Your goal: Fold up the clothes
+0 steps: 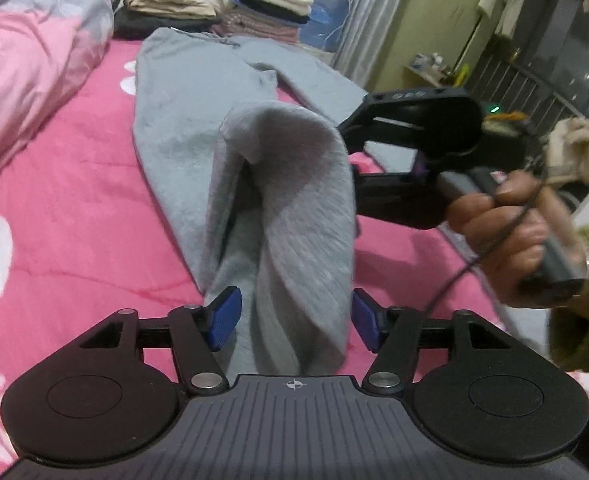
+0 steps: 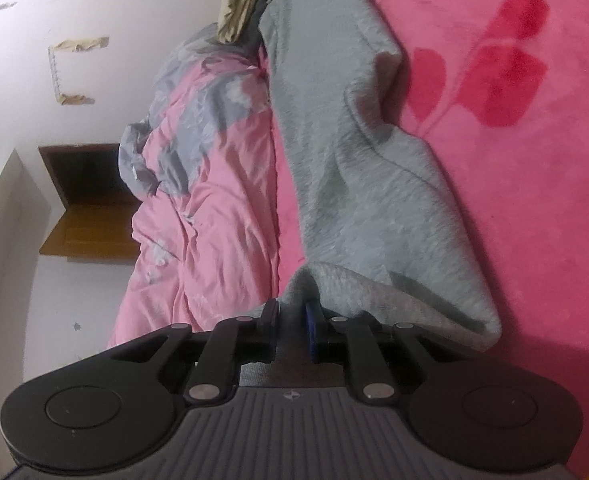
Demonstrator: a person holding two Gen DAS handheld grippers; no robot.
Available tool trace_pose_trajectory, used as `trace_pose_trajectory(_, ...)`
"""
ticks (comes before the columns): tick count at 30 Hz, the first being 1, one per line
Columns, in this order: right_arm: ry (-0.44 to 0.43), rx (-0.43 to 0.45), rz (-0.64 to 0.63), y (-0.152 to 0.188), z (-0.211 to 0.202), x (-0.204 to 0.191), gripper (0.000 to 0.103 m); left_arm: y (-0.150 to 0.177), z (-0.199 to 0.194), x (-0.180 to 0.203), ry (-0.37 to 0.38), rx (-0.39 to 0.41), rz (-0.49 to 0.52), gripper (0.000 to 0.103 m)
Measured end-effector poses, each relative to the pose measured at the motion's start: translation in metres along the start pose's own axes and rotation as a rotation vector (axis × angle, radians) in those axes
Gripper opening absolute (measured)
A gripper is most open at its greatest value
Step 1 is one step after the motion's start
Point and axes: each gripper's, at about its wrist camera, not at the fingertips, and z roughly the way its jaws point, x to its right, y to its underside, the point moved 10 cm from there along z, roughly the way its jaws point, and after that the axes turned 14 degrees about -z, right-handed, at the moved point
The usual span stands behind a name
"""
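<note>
Both tools on grey trousers (image 1: 198, 92), right tool (image 2: 290, 330) clamping hem, left tool (image 1: 292, 318) spread around cloth

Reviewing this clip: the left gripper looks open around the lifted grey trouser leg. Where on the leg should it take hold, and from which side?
The left gripper should probably close on the raised hem fold of the grey trousers, coming from the near end along the leg. The fabric there stands up in a doubled ridge between the open blue pads, and the right gripper already pinches the opposite corner.

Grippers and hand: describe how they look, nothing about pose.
Both grippers, left and right, have matte black linkages, round black side discs, a ribbed grey body and blue-padded fingers. The hand wears an olive-green sleeve; a thin dark cable crosses it.
</note>
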Motion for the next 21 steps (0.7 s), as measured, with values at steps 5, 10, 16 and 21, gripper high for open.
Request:
trace_pose_trajectory(5, 0.022, -0.026, -0.088, -0.001, -0.002, -0.013, 0.021, -0.004, -0.002, -0.013, 0.109, -0.048, -0.192, 0.011)
trace_pose_trajectory(10, 0.0, 0.0, -0.169, -0.009, -0.022, -0.034, 0.044, -0.015, -0.022, -0.036, 0.334, -0.068, -0.594, 0.005)
trace_pose_trajectory(16, -0.007, 0.077, -0.279, -0.013, -0.069, -0.059, 0.06, -0.035, -0.057, -0.059, 0.562, 0.004, -0.938, 0.005)
trace_pose_trajectory(21, -0.018, 0.021, -0.327, 0.023, -0.08, -0.068, 0.078, -0.046, -0.069, -0.056, 0.676, 0.041, -1.075, 0.005)
